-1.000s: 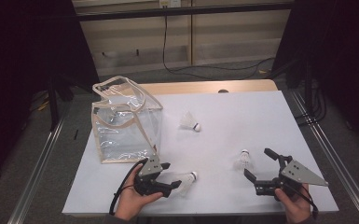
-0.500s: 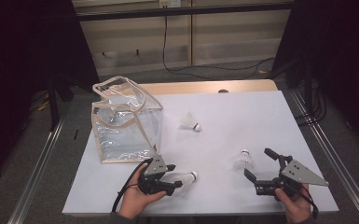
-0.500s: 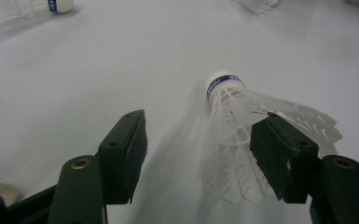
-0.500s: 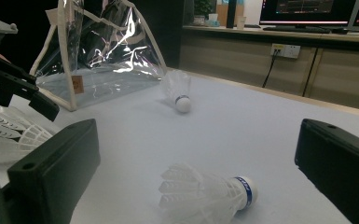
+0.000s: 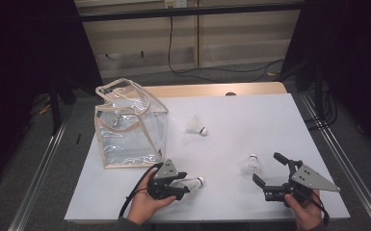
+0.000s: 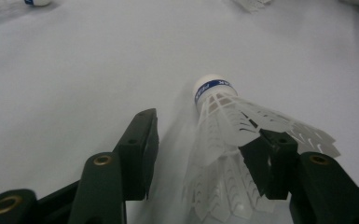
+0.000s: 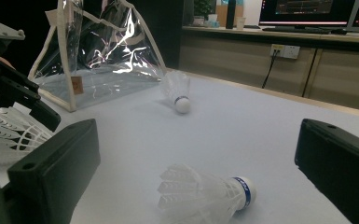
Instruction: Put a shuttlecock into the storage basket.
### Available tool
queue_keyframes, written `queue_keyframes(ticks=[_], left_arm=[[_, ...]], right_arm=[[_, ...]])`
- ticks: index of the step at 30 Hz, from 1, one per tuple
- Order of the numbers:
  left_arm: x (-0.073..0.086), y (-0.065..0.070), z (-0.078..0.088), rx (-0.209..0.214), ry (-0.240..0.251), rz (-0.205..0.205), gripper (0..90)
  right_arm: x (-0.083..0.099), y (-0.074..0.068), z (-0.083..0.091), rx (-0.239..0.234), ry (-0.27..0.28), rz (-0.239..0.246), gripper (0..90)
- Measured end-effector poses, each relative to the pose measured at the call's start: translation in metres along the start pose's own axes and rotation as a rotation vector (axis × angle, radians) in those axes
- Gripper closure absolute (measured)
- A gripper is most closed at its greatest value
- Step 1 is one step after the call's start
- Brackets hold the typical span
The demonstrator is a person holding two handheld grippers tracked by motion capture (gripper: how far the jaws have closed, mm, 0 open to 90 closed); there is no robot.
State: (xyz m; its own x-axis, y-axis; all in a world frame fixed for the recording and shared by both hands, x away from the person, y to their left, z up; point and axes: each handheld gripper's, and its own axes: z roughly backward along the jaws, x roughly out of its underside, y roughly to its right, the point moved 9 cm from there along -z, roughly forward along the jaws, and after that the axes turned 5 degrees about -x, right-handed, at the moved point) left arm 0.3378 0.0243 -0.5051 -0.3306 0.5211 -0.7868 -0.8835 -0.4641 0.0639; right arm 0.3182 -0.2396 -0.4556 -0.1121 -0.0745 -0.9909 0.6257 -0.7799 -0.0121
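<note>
While my left gripper [image 5: 180,183] lies low at the near edge of the white table [image 5: 270,120], its jaws have just been closing around the nearest shuttlecock [image 6: 233,140], and the left gripper view tells me why I came in this way — the feather skirt sits between the two black jaws with the cork pointing away from me, so I take it by the wide, springy end rather than chase the small round tip. One jaw already touches the feathers; the other stands apart from them with bare table showing in the gap, so I judge the pinch is not yet made and the shuttlecock rests on the table, not lifted. My right gripper [image 5: 275,179] waits at the near right with its jaws spread wide, a second shuttlecock [image 7: 205,196] lying on its side on the table just beyond them and between their lines — lined up, I think, so it can be taken once the left one is dealt with. A third shuttlecock [image 5: 196,125] lies farther back, near the middle. The clear bag [image 5: 130,127] stands upright at the left with its mouth open to the top, near my left gripper, which makes it the likely place for these to go; a crushed skirt is the risk if I squeeze too hard.
</note>
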Motion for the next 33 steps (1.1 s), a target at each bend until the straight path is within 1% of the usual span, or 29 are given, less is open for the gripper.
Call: queue_keyframes(ticks=[2,4,8,11,15,18,19,20,22,23,26,28,29,33], left_arm=[[-0.0003,0.0002,-0.0007,0.0,-0.004,-0.008,49.1],[-0.0005,-0.0002,-0.0011,-0.001,-0.009,-0.001,49.8],[-0.0008,-0.0001,-0.0018,-0.001,-0.009,0.0,51.8],[-0.0011,0.0005,-0.0019,0.003,-0.012,-0.004,54.1],[-0.0016,0.0024,-0.0039,0.011,-0.014,0.005,57.3],[-0.0005,0.0029,-0.0044,0.014,-0.03,0.0,59.9],[-0.0005,0.0035,-0.0048,0.015,-0.03,0.003,61.5],[0.0,0.0043,-0.0051,0.024,-0.037,0.001,62.9],[0.0,0.0046,-0.0054,0.025,-0.037,0.001,63.6],[0.0001,0.0049,-0.0053,0.027,-0.04,0.001,65.3],[0.0002,0.0056,-0.0041,0.036,-0.044,0.012,67.5],[0.0019,0.0037,-0.0029,0.026,-0.066,0.024,71.7],[0.0024,0.0034,-0.0027,0.026,-0.072,0.031,72.3],[0.0022,0.0038,-0.0023,0.033,-0.073,0.042,75.1]], right_arm=[[-0.0003,0.0002,0.0,0.001,0.003,0.003,0.0],[-0.0005,0.0003,0.0005,0.002,0.003,0.002,0.0],[-0.0004,0.0002,0.0005,0.001,0.001,0.003,0.0],[-0.0005,0.0003,0.0005,0.003,0.003,0.003,0.0],[-0.0006,0.0003,0.0006,0.003,0.003,0.003,0.0],[-0.0008,0.0005,0.0008,0.003,0.005,0.003,0.0],[-0.0008,0.0008,0.0009,0.004,0.006,0.005,0.0],[-0.0008,0.0009,0.001,0.004,0.005,0.005,0.0],[-0.0009,0.0008,0.001,0.004,0.006,0.004,0.0],[-0.0009,0.0008,0.0011,0.005,0.006,0.002,0.0],[-0.001,0.0008,0.0013,0.006,0.006,0.002,0.0],[-0.001,0.0009,0.0018,0.005,0.004,0.004,0.0],[-0.0011,0.0011,0.0018,0.006,0.006,0.004,0.0],[-0.0011,0.0014,0.0019,0.007,0.007,0.004,0.0]])
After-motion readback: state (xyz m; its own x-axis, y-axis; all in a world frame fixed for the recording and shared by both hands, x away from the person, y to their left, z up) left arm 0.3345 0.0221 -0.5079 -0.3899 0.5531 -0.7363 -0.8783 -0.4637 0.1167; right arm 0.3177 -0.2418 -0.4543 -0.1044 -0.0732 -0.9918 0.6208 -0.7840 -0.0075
